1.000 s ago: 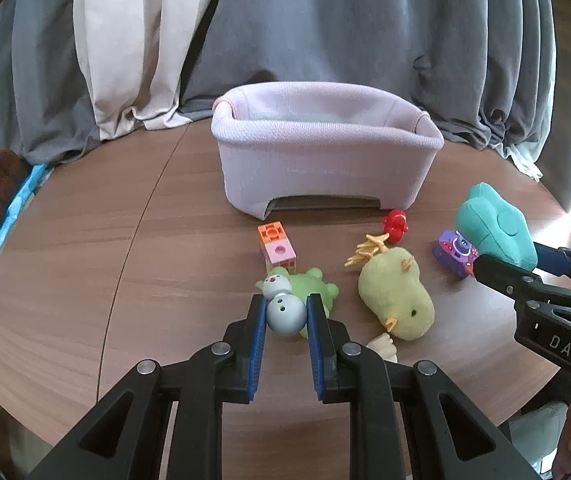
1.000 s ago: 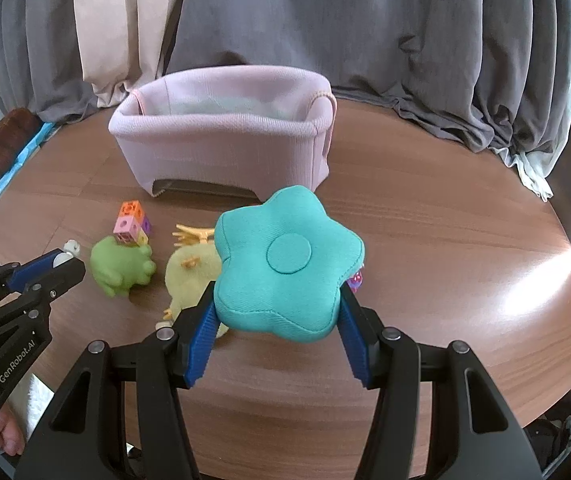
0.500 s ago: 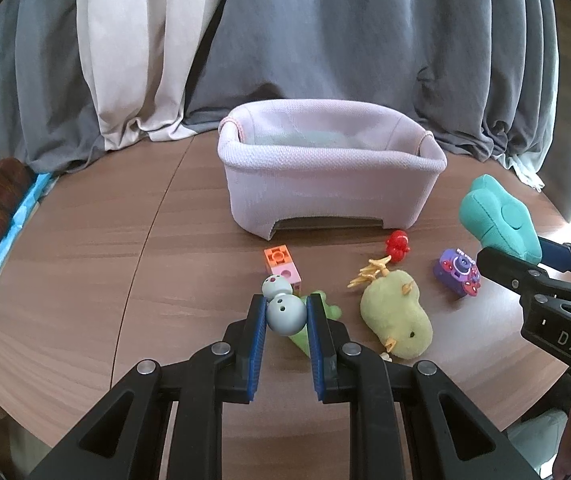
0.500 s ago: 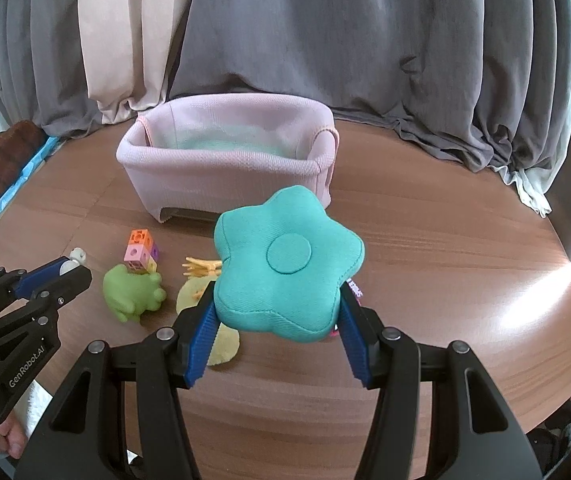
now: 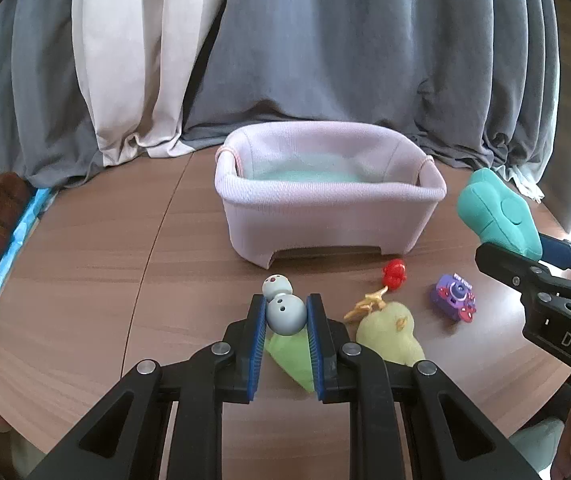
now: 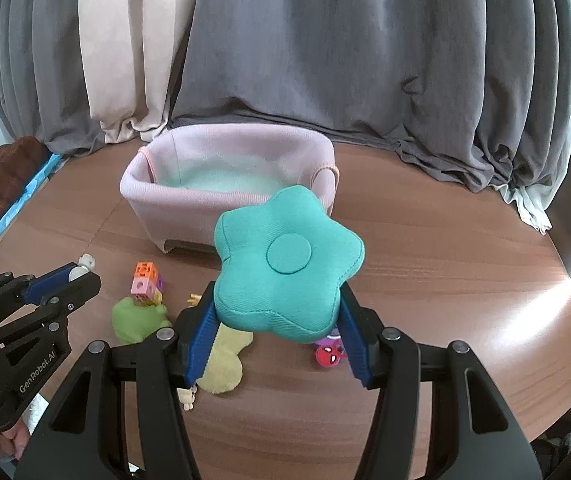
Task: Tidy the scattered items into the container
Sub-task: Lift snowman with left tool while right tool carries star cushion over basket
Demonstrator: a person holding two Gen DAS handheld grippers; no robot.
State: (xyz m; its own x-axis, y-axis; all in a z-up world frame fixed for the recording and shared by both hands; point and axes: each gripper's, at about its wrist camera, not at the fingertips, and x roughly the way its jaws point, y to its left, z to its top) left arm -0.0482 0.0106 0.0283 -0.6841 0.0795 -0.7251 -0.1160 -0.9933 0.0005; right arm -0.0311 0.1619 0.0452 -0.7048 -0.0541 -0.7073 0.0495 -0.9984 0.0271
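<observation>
Two things are up off the tabletop [image 5: 85, 280] at once. Left tool [image 5: 285, 316] is clenched on a small grey snowman figure [image 5: 283, 308], pads on the lower ball, head poking out past the tips. Looks hard, smooth, light, prob. slippery on a round surface, so the grip should sit across the widest part, as it does. Right tool [image 6: 277, 316] grasps a teal star cushion [image 6: 285, 260] by its two near lobes; soft, squashy, light, no breakage risk, but bulky w/ most of its mass ahead of the pads, so it may sag or pivot. Pink fabric basket [image 6: 153, 200] sits farther back, centre-left in the right view. Green plush [image 6: 137, 320], yellow plush [image 5: 389, 336], block stack [image 6: 147, 284] & purple toy [image 5: 453, 296] lie on the tabletop near the basket's front.
</observation>
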